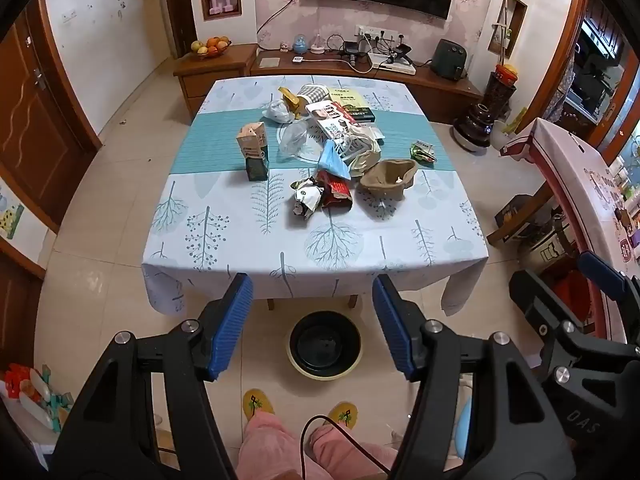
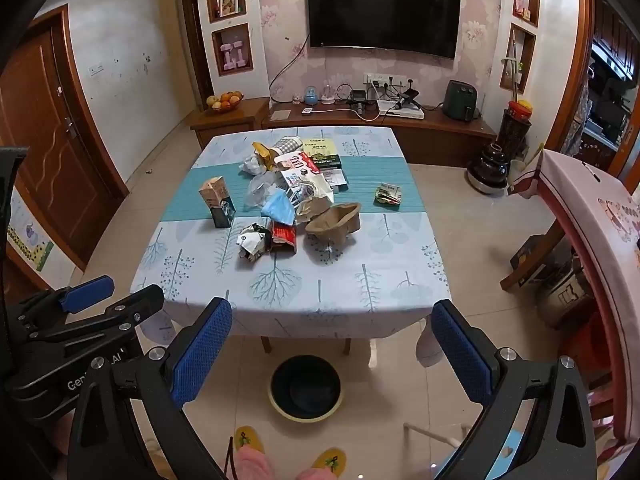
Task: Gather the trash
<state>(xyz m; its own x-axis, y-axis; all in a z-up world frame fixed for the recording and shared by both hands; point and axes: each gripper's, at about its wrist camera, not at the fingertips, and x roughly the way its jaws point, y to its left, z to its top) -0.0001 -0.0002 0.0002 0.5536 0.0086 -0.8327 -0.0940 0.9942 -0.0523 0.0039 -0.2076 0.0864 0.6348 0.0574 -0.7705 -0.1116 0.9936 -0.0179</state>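
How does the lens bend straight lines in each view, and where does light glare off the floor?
Left wrist view: the door bows at the edge and the table edges curve; black corners; faint sheen on floor tiles. Right wrist view: same barrel bend on the TV; bright reflections on the floor tiles beside the bin. Both sharp, evenly lit.

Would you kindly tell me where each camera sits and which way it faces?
Left wrist: on the left tool, angled down at the table; its open blue pads, the right tool, pink trouser legs and slippers show.
Right wrist: on the right tool, same aim; its wide-open pads, the left tool and slippers show.
Shared: the trash pile, the milk carton, the bin, the TV.
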